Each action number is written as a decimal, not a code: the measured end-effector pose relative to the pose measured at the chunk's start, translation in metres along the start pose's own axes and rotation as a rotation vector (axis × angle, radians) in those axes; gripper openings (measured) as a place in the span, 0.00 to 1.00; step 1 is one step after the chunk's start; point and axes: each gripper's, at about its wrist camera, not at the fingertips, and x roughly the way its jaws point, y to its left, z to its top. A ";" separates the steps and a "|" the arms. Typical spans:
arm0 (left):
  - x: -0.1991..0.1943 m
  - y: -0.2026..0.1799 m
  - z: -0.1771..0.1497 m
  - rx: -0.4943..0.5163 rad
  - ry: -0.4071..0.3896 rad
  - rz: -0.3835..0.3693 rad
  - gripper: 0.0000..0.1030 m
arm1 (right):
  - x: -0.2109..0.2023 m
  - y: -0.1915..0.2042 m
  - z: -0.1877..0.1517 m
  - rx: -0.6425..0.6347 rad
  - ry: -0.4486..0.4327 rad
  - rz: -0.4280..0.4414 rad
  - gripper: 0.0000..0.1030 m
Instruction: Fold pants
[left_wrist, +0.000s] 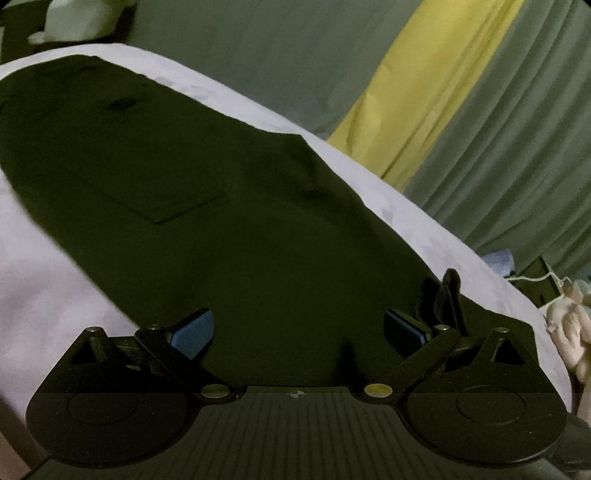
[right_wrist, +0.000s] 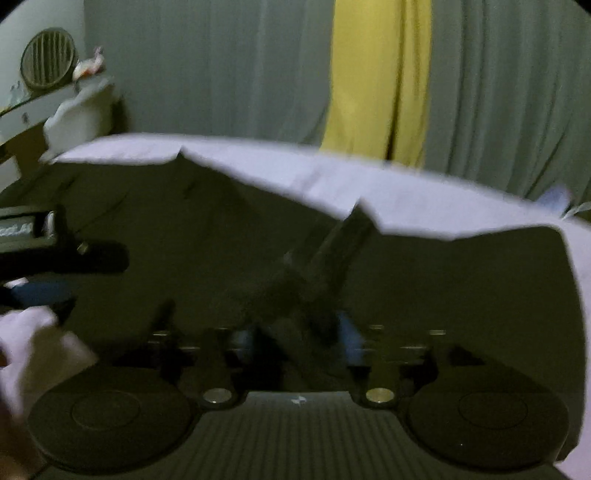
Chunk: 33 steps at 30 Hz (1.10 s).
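Dark pants (left_wrist: 207, 206) lie spread on a pale lavender sheet (left_wrist: 44, 280); a back pocket (left_wrist: 147, 184) shows on them. My left gripper (left_wrist: 297, 330) is open just above the near part of the pants, blue pads (left_wrist: 192, 332) wide apart, nothing between them. A small flap of the fabric (left_wrist: 443, 295) stands up by its right finger. In the right wrist view the pants (right_wrist: 443, 295) cover the sheet (right_wrist: 332, 181). My right gripper (right_wrist: 295, 338) is blurred, its fingers close around a raised bunch of pants fabric (right_wrist: 317, 266). The left gripper (right_wrist: 55, 258) shows at the left edge.
Grey-green curtains with a yellow panel (right_wrist: 376, 81) hang behind the bed. A shelf with a round fan (right_wrist: 48, 59) and a white object (right_wrist: 81, 118) is at the back left. Pale cloth and a cable (left_wrist: 569, 317) lie off the bed's right side.
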 end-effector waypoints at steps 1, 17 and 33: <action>0.000 -0.001 0.000 0.008 0.002 -0.008 0.99 | -0.012 -0.009 -0.001 0.043 -0.016 0.047 0.56; 0.059 -0.072 0.020 0.145 0.230 -0.227 0.99 | -0.031 -0.149 -0.034 0.714 -0.112 -0.067 0.19; 0.128 -0.122 0.017 0.230 0.492 -0.281 0.40 | -0.033 -0.166 -0.039 0.754 -0.140 -0.011 0.27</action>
